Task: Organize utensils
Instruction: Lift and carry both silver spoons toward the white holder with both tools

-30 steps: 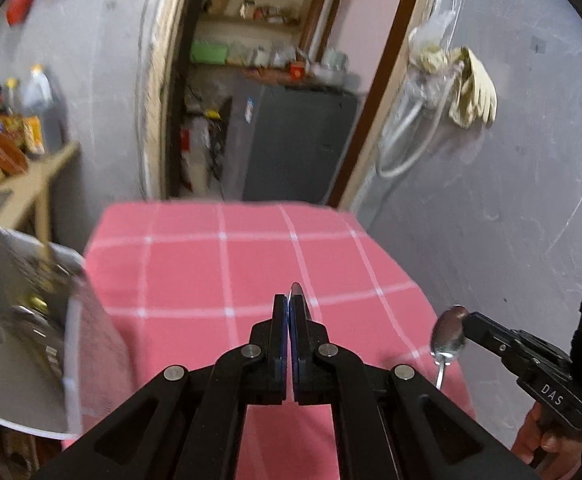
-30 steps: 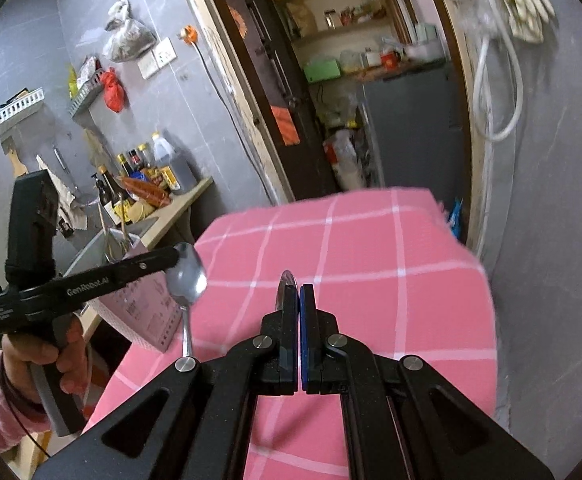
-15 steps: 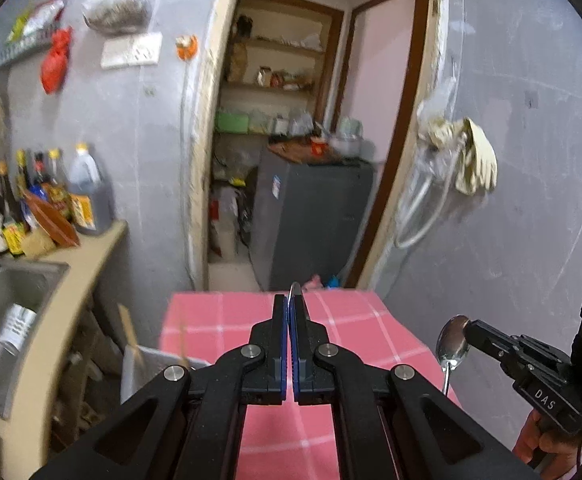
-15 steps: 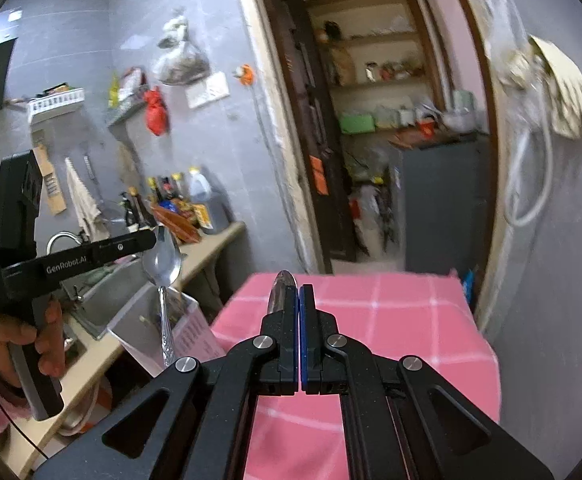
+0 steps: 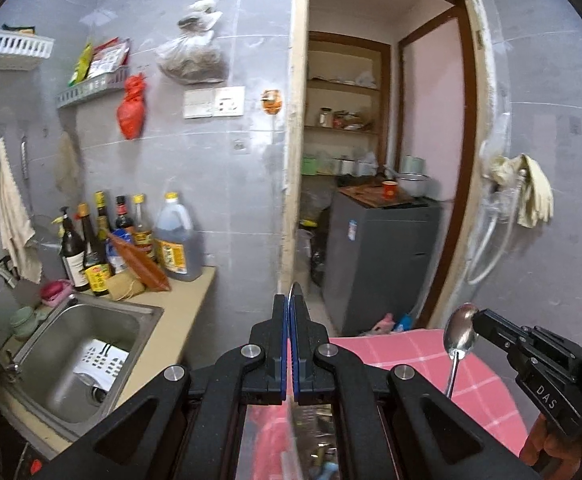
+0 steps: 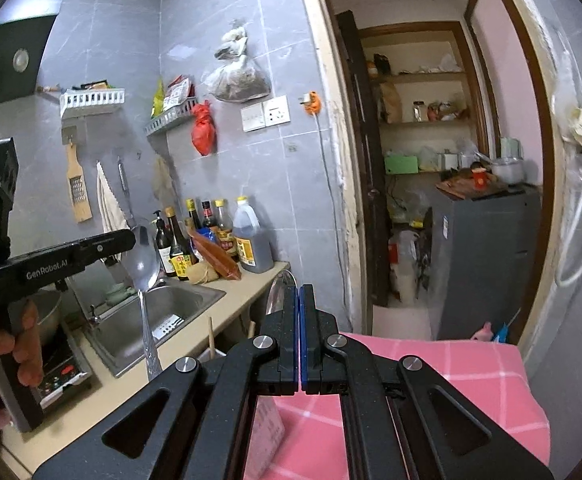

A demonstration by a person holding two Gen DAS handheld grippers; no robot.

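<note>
My left gripper [image 5: 289,308] is shut on a metal spoon; its bowl edge [image 5: 293,291] sticks up between the pads. In the right wrist view this spoon [image 6: 143,264] hangs from the left gripper [image 6: 129,240], handle down. My right gripper [image 6: 299,300] is shut on a second metal spoon [image 6: 277,292], also seen in the left wrist view [image 5: 459,330] held at the right gripper's tip [image 5: 477,318]. Both are raised above the pink checked table [image 6: 451,364].
A steel sink [image 5: 79,344] in a beige counter [image 5: 179,312] lies to the left, with sauce bottles [image 5: 131,240] behind it. A white container [image 6: 267,432] stands at the table's left edge. A grey cabinet [image 6: 487,256] stands in the doorway ahead.
Both grippers have lifted and tilted up from the table, each still holding its spoon. The view now takes in the wall, sink and doorway instead of the tablecloth.
</note>
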